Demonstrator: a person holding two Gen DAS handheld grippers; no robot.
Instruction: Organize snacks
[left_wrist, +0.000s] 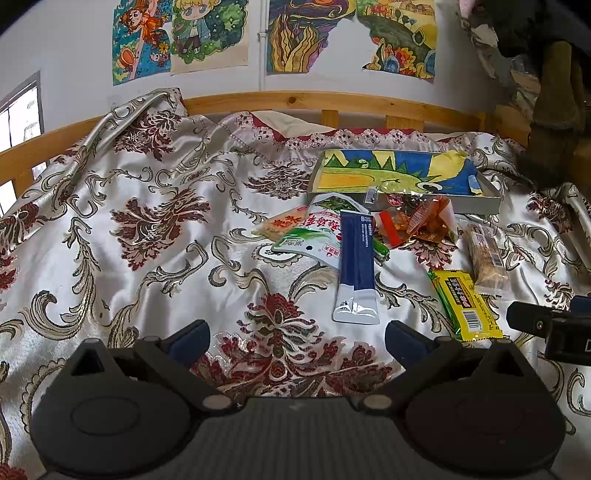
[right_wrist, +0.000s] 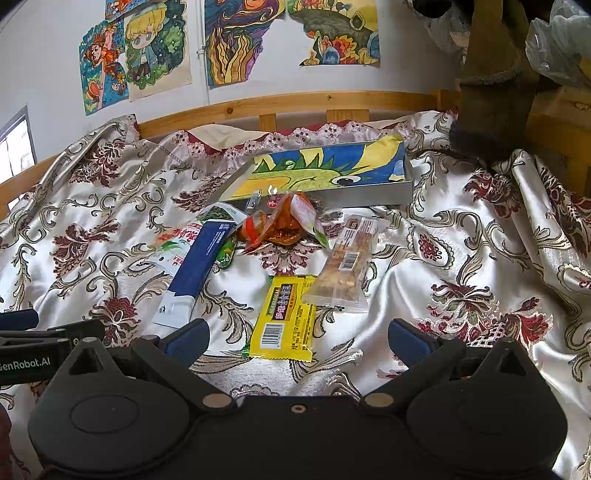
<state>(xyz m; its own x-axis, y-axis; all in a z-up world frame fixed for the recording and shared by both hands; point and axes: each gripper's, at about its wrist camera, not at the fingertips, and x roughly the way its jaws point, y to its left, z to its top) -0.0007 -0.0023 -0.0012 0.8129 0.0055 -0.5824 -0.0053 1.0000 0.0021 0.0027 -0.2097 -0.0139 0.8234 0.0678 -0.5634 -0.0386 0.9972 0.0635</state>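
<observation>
Several snack packets lie on a floral satin bedspread. A blue-and-white pouch (left_wrist: 355, 266) (right_wrist: 195, 267) rests over green-and-white packets (left_wrist: 314, 229) (right_wrist: 177, 240). Orange-red wrappers (left_wrist: 421, 219) (right_wrist: 284, 221) sit beside the shallow grey box (left_wrist: 476, 205) (right_wrist: 369, 195) lined with a colourful drawing. A yellow bar (left_wrist: 465, 306) (right_wrist: 284, 317) and a clear-wrapped biscuit bar (left_wrist: 485, 256) (right_wrist: 343, 269) lie on the right. My left gripper (left_wrist: 297, 341) is open over bare cloth, short of the pouch. My right gripper (right_wrist: 297, 341) is open just in front of the yellow bar.
A wooden bed rail (left_wrist: 295, 101) (right_wrist: 295, 103) runs behind the bedspread, under drawings taped to the wall. Dark clothing (right_wrist: 491, 92) hangs at the right. Bare bedspread (left_wrist: 129, 240) spreads to the left. The right gripper's body (left_wrist: 554, 328) shows at the left wrist view's right edge.
</observation>
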